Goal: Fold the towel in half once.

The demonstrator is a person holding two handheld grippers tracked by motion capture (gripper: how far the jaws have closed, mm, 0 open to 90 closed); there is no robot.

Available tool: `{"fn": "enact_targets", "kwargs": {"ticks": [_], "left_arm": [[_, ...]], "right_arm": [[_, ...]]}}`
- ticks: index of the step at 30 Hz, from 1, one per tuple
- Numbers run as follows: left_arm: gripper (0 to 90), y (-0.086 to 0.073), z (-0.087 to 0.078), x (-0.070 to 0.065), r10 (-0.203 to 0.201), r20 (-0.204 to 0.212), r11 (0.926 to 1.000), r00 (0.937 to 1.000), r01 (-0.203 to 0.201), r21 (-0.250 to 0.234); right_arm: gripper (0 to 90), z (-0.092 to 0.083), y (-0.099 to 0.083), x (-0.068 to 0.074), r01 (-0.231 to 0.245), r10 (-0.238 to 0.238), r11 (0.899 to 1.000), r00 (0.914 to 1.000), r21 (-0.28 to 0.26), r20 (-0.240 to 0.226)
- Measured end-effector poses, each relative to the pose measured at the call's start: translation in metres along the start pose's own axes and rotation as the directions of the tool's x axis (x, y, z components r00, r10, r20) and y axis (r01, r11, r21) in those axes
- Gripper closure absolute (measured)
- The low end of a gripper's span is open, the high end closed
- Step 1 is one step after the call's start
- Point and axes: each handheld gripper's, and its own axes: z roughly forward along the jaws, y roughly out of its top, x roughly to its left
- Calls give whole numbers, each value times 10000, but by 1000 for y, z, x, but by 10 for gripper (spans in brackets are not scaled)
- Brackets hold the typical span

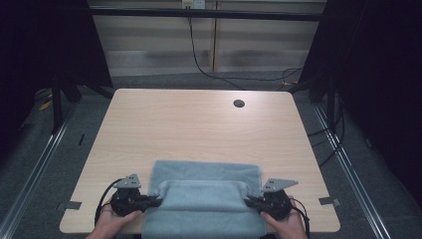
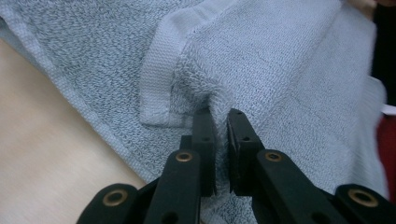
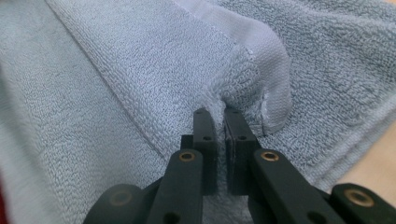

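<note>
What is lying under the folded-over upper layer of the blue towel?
Under the upper layer lies the towel's lower layer, resting on the table. Anything between the layers is covered.

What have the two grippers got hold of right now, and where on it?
Both hold the light blue towel. The left gripper pinches one corner beside the woven hem band, and the right gripper pinches the opposite corner of that same folded-over edge.

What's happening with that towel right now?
A person is folding a light blue towel at the near edge of the wooden table. The left gripper and right gripper are each shut on a corner of the towel's top layer, which is doubled over the layer beneath. The near part of the towel hangs over the table's front edge.
</note>
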Motion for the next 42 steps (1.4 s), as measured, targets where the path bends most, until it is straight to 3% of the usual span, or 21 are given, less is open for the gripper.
{"fn": "enact_targets", "kwargs": {"ticks": [3,5,7,10,13,18,22,24,26,30,33,36,38,40,42], "left_arm": [[839,15,9,17,-2,-623,9999,9981,-6,-125],[841,26,15,32,-138,-745,9997,9971,122,-217],[842,37,21,50,-620,-698,9976,9956,598,-342],[845,53,30,67,-603,-1285,9977,9899,557,-393],[845,65,36,82,-771,-1402,9965,9871,717,-429],[845,77,43,98,-1079,-1685,9931,9798,983,-645],[844,90,48,108,-1031,-2072,9944,9728,963,-427],[845,93,50,114,-1146,-2112,9929,9707,1055,-541],[844,95,53,123,-1528,-2233,9865,9627,1349,-932],[844,103,59,129,-1437,-2585,9876,9553,1218,-989],[844,104,61,132,-1820,-2567,9798,9492,1530,-1288],[845,107,62,131,-2021,-2693,9770,9416,1748,-1222],[849,110,61,128,-1812,-2858,9821,9410,1581,-1020],[849,111,56,126,-1914,-2775,9776,9415,1576,-1396],[849,114,46,123,-1706,-2541,9770,9520,1300,-1689]], "right_arm": [[858,13,17,-19,-78,79,10000,9998,-24,200],[858,21,28,-31,-109,111,9999,9992,-62,377],[859,30,39,-44,-269,279,9995,9978,-186,596],[859,43,55,-63,-578,599,9979,9952,-286,770],[859,54,72,-79,-693,710,9974,9921,-202,1034],[859,70,94,-100,-840,845,9964,9871,-87,1363],[861,82,107,-114,-1189,1223,9924,9793,-309,1611],[861,87,114,-119,-1337,1371,9905,9761,-317,1687],[862,91,119,-123,-1348,1389,9902,9739,-351,1795],[861,97,127,-128,-1368,1417,9899,9670,-378,2116],[862,98,129,-130,-1408,1456,9893,9603,-374,2379],[862,100,130,-130,-1536,1603,9871,9534,-462,2558],[864,100,132,-130,-1549,1601,9871,9527,-407,2583],[864,96,136,-128,-1390,1470,9891,9537,-488,2623],[864,87,140,-126,-1283,1454,9881,9594,-851,2418]]}}
